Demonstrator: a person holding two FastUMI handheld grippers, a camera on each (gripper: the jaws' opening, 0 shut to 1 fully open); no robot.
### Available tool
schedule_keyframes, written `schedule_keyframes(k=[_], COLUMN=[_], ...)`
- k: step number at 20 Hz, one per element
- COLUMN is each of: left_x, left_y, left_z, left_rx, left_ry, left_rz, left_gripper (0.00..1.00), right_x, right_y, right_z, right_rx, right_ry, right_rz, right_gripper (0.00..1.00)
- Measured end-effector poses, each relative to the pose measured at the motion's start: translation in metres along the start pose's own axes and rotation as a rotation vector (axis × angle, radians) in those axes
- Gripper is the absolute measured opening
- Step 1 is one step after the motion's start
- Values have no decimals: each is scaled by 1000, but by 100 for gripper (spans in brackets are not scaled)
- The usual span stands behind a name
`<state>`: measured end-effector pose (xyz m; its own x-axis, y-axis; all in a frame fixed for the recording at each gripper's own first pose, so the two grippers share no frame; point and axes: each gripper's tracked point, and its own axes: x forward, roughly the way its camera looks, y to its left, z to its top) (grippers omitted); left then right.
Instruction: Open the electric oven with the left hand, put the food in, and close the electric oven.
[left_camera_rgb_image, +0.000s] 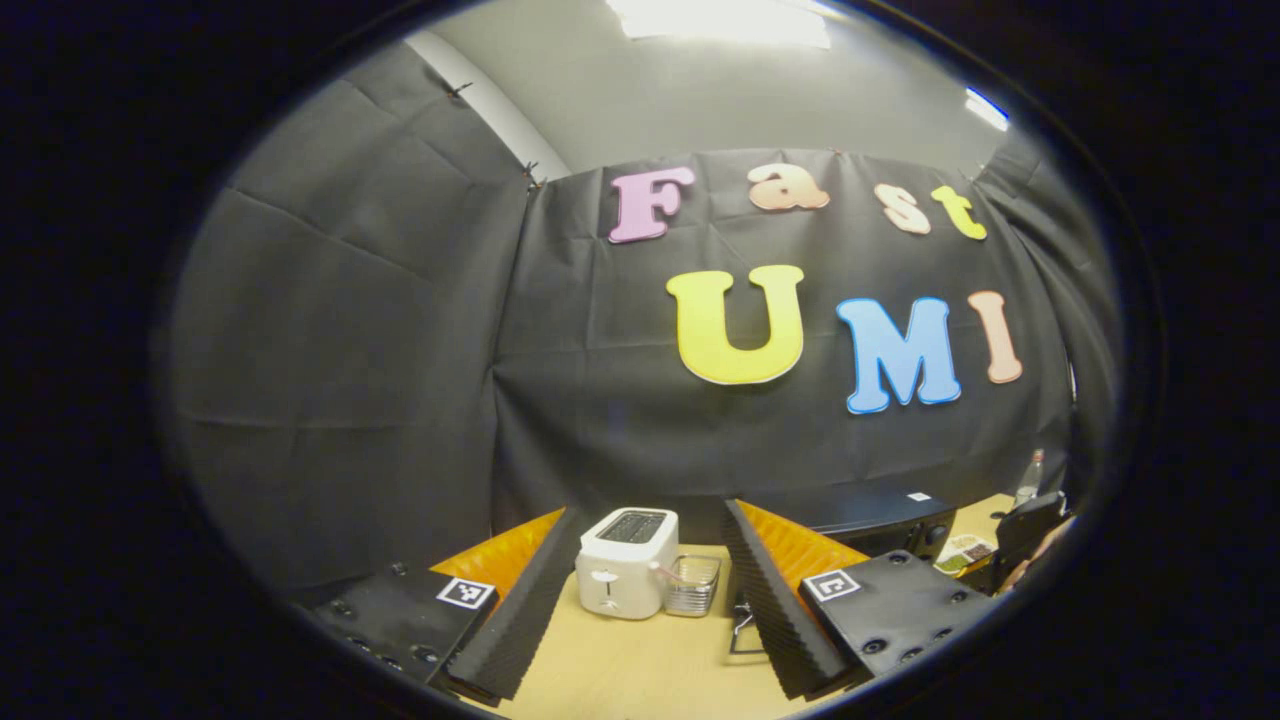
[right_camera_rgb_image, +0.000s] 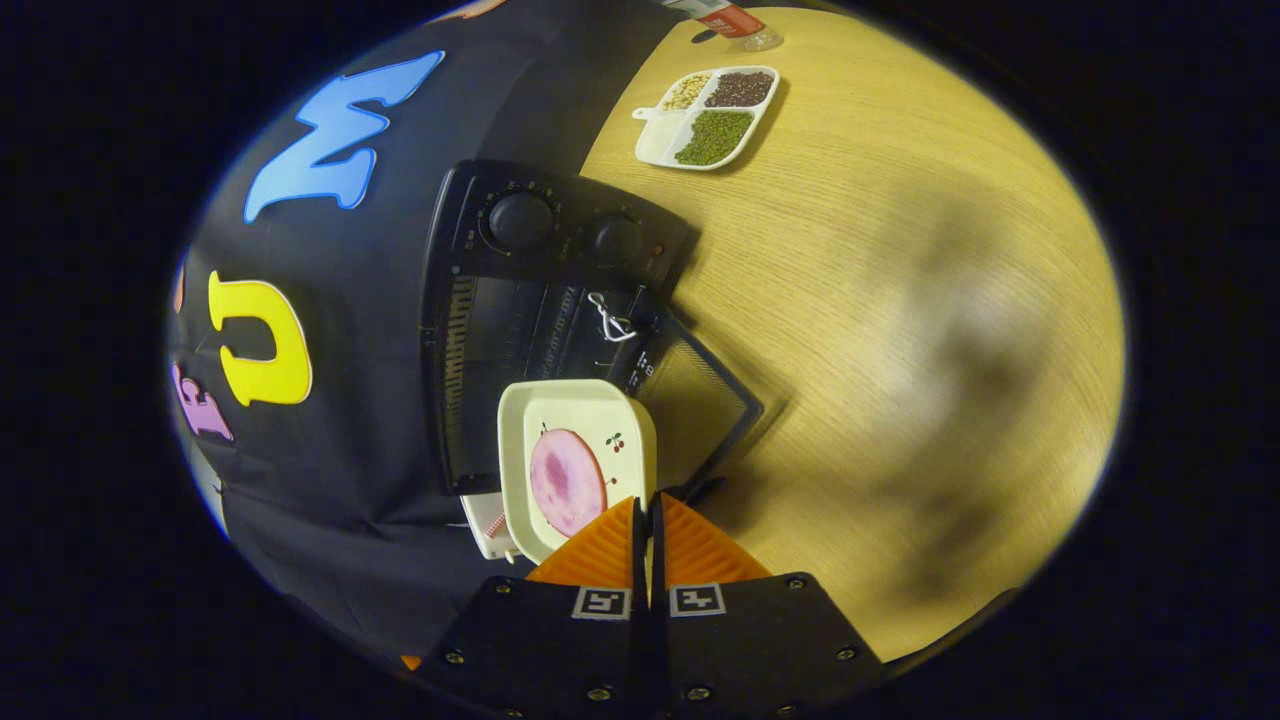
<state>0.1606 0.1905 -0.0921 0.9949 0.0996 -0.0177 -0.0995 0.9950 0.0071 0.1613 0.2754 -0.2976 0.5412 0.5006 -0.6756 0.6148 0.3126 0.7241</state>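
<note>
Right tool (right_camera_rgb_image: 648, 520) is pinched shut on the plate (right_camera_rgb_image: 575, 465) rim, ham on it, and the oven (right_camera_rgb_image: 520, 330) sits straight ahead with its door down. Plate's basically at the mouth, so I'd just push forward. Left tool (left_camera_rgb_image: 650, 600) hangs wide open, empty, off by the toaster (left_camera_rgb_image: 625, 560).

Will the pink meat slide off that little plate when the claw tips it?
Probably it could. The round pink slice of meat lies flat and loose on the smooth, cream square plate, which looks tilted. The shallow raised rim might catch it. The right claw seems to pinch just one edge, so the stiff plate may sag or wobble.
</note>
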Motion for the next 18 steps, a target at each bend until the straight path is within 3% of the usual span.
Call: schedule_keyframes(k=[12,18], left_x=[3,0], left_y=[36,51], left_z=[-24,-33], left_rx=[25,20], left_ry=[67,88], left_rz=[38,75], left_gripper=[100,100], right_x=[79,99], right_y=[57,67], right_z=[40,53], right_rx=[234,252], right_ry=[-199,-264], right_rz=[61,59], right_gripper=[0,2])
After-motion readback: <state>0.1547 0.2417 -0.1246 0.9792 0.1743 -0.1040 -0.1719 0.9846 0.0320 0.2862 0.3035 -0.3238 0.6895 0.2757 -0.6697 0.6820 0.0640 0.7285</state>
